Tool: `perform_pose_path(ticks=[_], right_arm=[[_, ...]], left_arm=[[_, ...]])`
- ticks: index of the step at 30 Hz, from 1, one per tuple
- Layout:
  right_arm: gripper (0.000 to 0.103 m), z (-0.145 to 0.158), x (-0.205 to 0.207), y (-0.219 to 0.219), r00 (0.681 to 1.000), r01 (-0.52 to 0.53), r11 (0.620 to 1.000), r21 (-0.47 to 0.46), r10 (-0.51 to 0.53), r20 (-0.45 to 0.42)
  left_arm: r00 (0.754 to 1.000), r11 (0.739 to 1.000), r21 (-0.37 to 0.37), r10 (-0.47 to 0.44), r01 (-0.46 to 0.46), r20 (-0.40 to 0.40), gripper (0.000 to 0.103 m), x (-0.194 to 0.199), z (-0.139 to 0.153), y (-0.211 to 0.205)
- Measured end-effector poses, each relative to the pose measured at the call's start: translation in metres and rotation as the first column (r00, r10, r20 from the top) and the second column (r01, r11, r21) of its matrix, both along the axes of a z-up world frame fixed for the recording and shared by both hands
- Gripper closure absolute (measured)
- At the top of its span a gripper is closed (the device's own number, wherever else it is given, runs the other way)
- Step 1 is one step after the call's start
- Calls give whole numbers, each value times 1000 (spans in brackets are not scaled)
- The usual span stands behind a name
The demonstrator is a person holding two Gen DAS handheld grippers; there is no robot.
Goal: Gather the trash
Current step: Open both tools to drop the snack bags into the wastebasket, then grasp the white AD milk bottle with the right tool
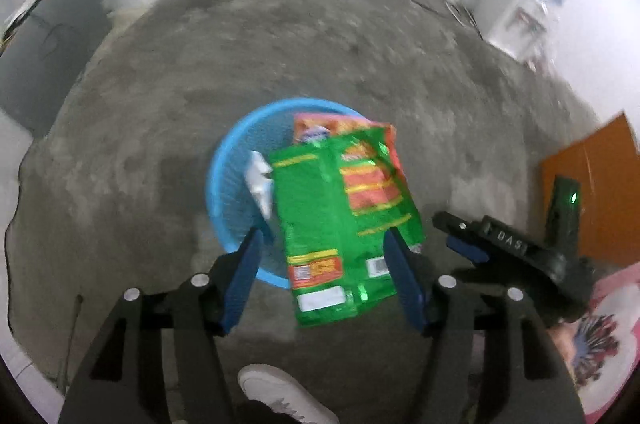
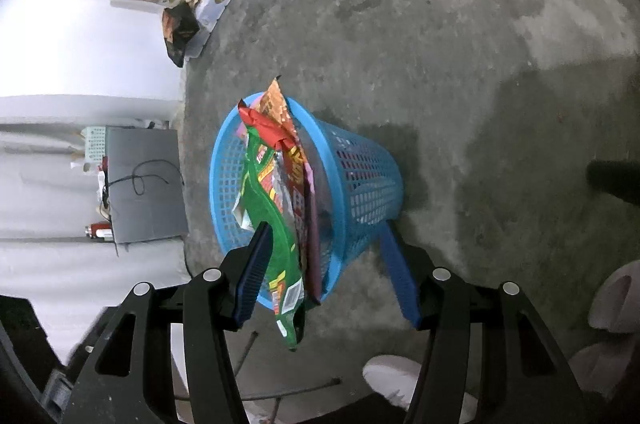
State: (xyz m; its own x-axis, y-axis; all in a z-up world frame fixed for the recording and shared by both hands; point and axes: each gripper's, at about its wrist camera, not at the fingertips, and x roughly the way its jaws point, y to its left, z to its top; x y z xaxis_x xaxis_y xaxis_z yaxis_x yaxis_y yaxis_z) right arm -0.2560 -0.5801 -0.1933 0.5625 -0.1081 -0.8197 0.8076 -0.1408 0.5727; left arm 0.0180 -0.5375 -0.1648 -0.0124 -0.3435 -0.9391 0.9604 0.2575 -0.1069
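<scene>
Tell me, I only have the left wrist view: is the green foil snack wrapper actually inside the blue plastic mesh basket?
Observer: Only partly. The green foil snack wrapper lies across the near rim of the blue plastic mesh basket, its lower end hanging outside.
Operator: Is the right gripper holding it?
Observer: No. The right gripper is open; the wrapper passes beside one finger.
Operator: Anything else poking out?
Observer: A red-and-orange wrapper sticks up above the far rim.

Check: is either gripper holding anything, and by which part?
Nothing held. Left gripper and right gripper both open; green snack bag loose over blue basket.
</scene>
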Motion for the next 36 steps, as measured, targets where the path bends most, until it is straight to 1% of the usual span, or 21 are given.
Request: perform_pose_path(ticks=[3, 6, 7, 9, 11, 12, 14, 15, 17, 18, 19, 20, 21, 22, 24, 27, 29, 30, 31, 33, 36], right_arm=[[57, 23, 12, 5, 999, -38, 993, -111, 35, -35], [61, 44, 48, 7, 982, -187, 961, -204, 176, -74], [61, 44, 67, 7, 963, -266, 943, -200, 251, -101], [63, 30, 106, 6, 900, -416, 900, -128, 389, -196], [68, 2, 137, 3, 840, -496, 868, -29, 472, -267], [71, -13, 149, 0, 822, -514, 857, 9, 496, -282], [72, -45, 171, -5, 758, -557, 826, 86, 548, -353], [73, -61, 181, -8, 720, -576, 808, 120, 572, -392], [74, -90, 197, -13, 639, -605, 774, 188, 613, -465], [75, -105, 203, -16, 607, -611, 759, 224, 631, -484], [76, -118, 208, -19, 576, -613, 748, 254, 644, -504], [76, -130, 212, -22, 547, -613, 739, 280, 653, -524], [79, -140, 216, -25, 538, -607, 735, 303, 660, -524], [81, -148, 218, -29, 531, -598, 734, 322, 664, -527], [83, -158, 225, -32, 507, -593, 727, 346, 672, -540], [81, -164, 230, -35, 503, -585, 727, 360, 673, -542], [78, -159, 231, -38, 527, -579, 738, 347, 663, -532], [70, -153, 229, -39, 541, -574, 748, 333, 652, -531], [66, -145, 226, -40, 559, -574, 758, 310, 639, -529], [55, -123, 217, -43, 600, -578, 778, 247, 611, -516], [51, -90, 202, -49, 659, -573, 800, 179, 580, -479]], left_arm=[[1000, 999, -29, 28, -28, 11, 42, 17, 32, 21], [999, 997, -69, 24, -21, 45, 42, 35, 77, 59], [998, 996, -83, 25, -21, 51, 42, 40, 90, 72], [996, 988, -147, 56, -47, 64, 40, 55, 125, 111], [990, 973, -208, 118, -99, 80, 36, 72, 153, 151], [982, 962, -236, 163, -136, 95, 36, 83, 168, 173], [946, 925, -295, 291, -241, 141, 33, 109, 201, 230], [921, 905, -314, 351, -288, 167, 33, 119, 214, 256], [837, 853, -345, 486, -391, 253, 32, 140, 242, 318], [774, 818, -357, 558, -451, 299, 32, 150, 256, 355], [735, 795, -361, 597, -488, 322, 31, 155, 264, 378], [683, 762, -368, 644, -533, 344, 31, 161, 271, 405], [617, 713, -379, 701, -590, 358, 31, 167, 279, 439], [574, 676, -390, 737, -625, 356, 30, 170, 282, 460], [477, 583, -408, 811, -702, 339, 30, 175, 285, 508], [384, 480, -418, 875, -772, 295, 30, 178, 278, 554], [357, 445, -419, 893, -792, 274, 29, 178, 272, 574], [345, 427, -417, 902, -803, 260, 29, 179, 266, 582], [342, 416, -415, 908, -809, 243, 28, 181, 262, 590], [350, 410, -407, 912, -817, 215, 28, 182, 255, 598], [367, 410, -402, 912, -819, 184, 28, 185, 243, 605]])
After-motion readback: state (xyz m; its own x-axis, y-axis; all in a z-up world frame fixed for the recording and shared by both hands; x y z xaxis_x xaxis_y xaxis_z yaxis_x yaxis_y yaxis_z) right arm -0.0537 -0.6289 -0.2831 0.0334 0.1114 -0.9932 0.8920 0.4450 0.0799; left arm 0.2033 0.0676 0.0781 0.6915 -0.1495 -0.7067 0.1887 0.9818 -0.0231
